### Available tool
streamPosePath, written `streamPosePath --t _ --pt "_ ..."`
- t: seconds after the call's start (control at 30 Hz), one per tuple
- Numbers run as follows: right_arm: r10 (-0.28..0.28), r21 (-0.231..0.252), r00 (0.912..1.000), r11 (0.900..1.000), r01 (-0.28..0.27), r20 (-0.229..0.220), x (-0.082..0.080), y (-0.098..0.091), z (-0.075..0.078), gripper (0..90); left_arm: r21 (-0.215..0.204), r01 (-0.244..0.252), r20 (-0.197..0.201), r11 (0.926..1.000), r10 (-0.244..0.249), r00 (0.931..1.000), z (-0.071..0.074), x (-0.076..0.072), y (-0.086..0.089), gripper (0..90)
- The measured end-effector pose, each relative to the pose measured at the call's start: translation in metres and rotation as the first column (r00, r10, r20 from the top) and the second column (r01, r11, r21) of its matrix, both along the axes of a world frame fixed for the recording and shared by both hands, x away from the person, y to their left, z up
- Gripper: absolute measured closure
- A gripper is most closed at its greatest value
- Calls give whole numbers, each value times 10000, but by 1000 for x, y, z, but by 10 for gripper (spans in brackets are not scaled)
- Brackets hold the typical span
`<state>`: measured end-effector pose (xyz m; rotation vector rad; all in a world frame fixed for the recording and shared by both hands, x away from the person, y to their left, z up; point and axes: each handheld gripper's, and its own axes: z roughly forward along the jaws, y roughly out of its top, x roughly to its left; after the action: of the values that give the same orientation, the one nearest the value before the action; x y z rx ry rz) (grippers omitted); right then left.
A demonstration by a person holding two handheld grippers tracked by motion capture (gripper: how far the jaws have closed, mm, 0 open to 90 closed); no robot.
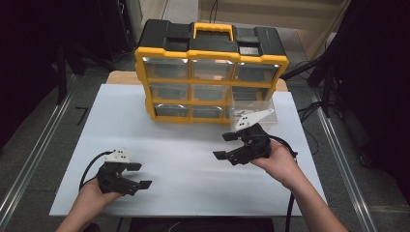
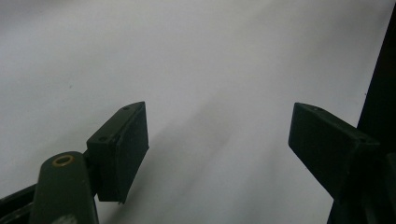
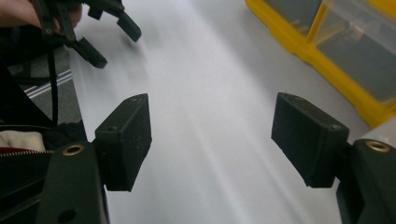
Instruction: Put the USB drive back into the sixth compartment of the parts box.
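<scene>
A yellow and black drawer organiser (image 1: 211, 72) stands at the back of the white table top (image 1: 183, 154), with several clear drawers in its front. One clear drawer (image 1: 254, 110) at its lower right sticks out. My right gripper (image 1: 226, 146) hovers in front of that drawer, pointing left, its jaws wide apart with nothing between them. In the right gripper view the organiser's yellow frame (image 3: 327, 65) runs along the upper right. My left gripper (image 1: 139, 175) rests low at the near left, open and empty over bare white surface (image 2: 196, 84).
Metal rails run along both sides of the table. A cable (image 1: 290, 208) trails from the right gripper toward the near edge. Dark stands and cables sit on the floor to the right. The left gripper (image 3: 100, 32) appears far off in the right gripper view.
</scene>
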<state>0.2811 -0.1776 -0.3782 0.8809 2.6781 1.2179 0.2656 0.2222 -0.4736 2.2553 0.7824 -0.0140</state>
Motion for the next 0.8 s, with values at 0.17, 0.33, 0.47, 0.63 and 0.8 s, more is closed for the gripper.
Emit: streamPosePath --t 0.17,0.33,0.47,0.63,0.8 --pt "-139 9 9996 9999 139 -244 -3 -4 -13 267 2 -2 4 10000 2 10000 0 0 0 214" --pt "-196 -54 9994 9998 195 -297 -8 -10 -29 267 21 -1 -10 10000 2 10000 0 0 0 214" --pt "-306 -13 9989 9995 306 -344 -11 -16 -40 267 56 -2 -11 10000 2 10000 0 0 0 214" --pt "-405 47 9985 9992 407 -366 -15 -23 -52 264 39 -22 -32 10000 23 10000 -1 0 -1 214" --pt "-590 46 9972 9982 593 -450 -18 -29 -62 262 67 -31 -28 10000 31 10000 0 0 0 214"
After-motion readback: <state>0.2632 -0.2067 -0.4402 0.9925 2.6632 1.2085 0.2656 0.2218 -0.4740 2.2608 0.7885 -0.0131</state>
